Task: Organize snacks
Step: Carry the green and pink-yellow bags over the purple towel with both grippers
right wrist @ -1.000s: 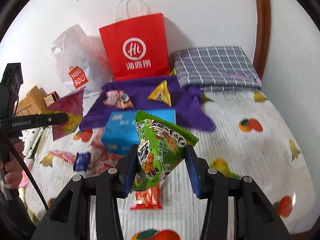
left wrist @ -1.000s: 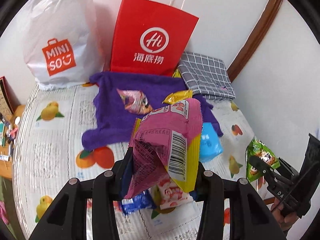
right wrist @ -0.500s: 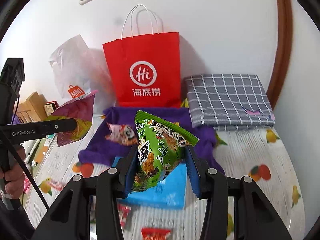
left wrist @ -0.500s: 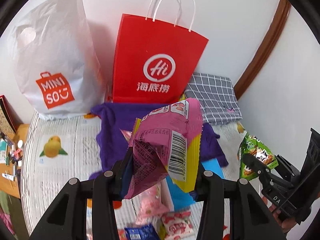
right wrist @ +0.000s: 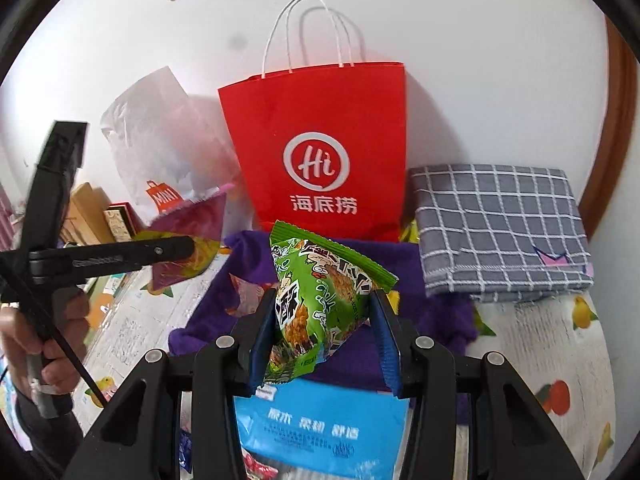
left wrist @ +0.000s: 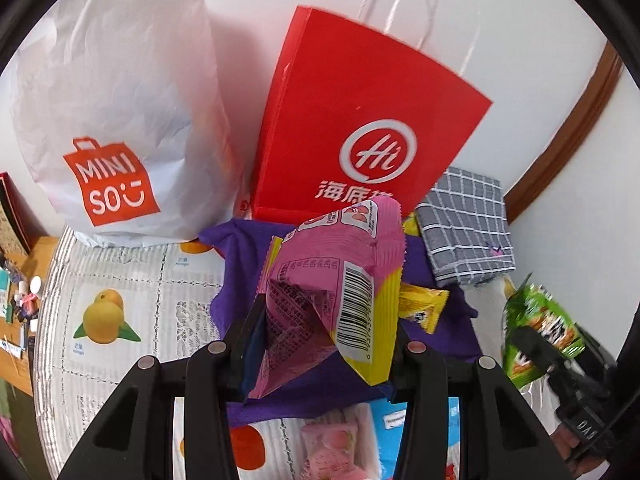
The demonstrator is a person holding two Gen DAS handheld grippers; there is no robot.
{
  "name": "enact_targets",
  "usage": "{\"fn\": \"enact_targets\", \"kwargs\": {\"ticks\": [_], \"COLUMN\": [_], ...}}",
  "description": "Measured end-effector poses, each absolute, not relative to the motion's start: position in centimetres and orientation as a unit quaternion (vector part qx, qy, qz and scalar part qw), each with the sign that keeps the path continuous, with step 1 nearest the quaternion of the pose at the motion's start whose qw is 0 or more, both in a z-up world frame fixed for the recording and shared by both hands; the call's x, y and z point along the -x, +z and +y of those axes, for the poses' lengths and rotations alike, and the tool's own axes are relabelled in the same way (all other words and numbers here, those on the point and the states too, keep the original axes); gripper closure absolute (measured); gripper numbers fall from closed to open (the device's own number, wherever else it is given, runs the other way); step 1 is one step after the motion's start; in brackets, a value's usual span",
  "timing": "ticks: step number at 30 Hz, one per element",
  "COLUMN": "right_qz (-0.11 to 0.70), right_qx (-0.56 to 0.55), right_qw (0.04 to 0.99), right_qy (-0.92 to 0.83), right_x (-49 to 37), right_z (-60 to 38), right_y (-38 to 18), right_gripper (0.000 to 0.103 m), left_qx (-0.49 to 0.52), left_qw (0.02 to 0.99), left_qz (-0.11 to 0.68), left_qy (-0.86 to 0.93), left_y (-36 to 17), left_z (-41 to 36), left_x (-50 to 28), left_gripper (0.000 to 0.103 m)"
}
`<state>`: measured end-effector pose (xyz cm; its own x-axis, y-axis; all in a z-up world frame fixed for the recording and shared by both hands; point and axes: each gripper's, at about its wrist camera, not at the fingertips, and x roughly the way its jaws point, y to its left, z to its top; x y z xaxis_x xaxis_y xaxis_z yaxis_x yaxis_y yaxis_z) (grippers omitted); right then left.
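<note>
From my left wrist view, my left gripper (left wrist: 324,344) clamps a pink pack (left wrist: 340,288), held up before the red bag (left wrist: 360,136); only here the white bag (left wrist: 112,112) shows in full, with a yellow snack (left wrist: 422,304) on the purple cloth (left wrist: 236,264). From my right wrist view, my right gripper (right wrist: 324,340) clamps a green pack (right wrist: 320,304) above a blue pack (right wrist: 320,432); the whole checked cloth (right wrist: 500,228) shows.

Left gripper (left wrist: 326,344) and right gripper (right wrist: 324,340) are each clamping a packet, both raised, pointing forward
</note>
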<state>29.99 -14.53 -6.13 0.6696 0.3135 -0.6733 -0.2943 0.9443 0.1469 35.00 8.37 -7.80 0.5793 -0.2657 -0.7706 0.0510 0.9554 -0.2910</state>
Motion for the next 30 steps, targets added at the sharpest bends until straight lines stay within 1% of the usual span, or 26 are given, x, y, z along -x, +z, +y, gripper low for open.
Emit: {"fn": "enact_targets", "kwargs": {"ticks": [9, 17, 22, 30], "right_qz": [0.376, 0.424, 0.454, 0.462], "right_qx": [-0.007, -0.005, 0.024, 0.046], "right_qw": [0.906, 0.881, 0.863, 0.858], "right_qy": [0.195, 0.209, 0.22, 0.219], "right_x": [-33.2, -35.4, -36.1, -36.1], "right_z": [-13.4, -12.7, -11.8, -11.8], "right_y": [-6.5, -10.6, -12.5, -13.5], "right_gripper": [0.058, 0.058, 0.058, 0.057], "left_qx": [0.121, 0.119, 0.133, 0.14], "left_qw": [0.87, 0.853, 0.855, 0.851], "left_qz": [0.474, 0.505, 0.498, 0.496], "left_qy": [-0.063, -0.054, -0.065, -0.107], "left_y": [-10.5, -13.4, -13.4, -13.3], "left_z": [8.9, 8.1, 8.0, 6.4], "left_x": [-36.5, -37.6, -37.5, -37.1], "left_gripper": [0.06, 0.06, 0.06, 0.06]}}
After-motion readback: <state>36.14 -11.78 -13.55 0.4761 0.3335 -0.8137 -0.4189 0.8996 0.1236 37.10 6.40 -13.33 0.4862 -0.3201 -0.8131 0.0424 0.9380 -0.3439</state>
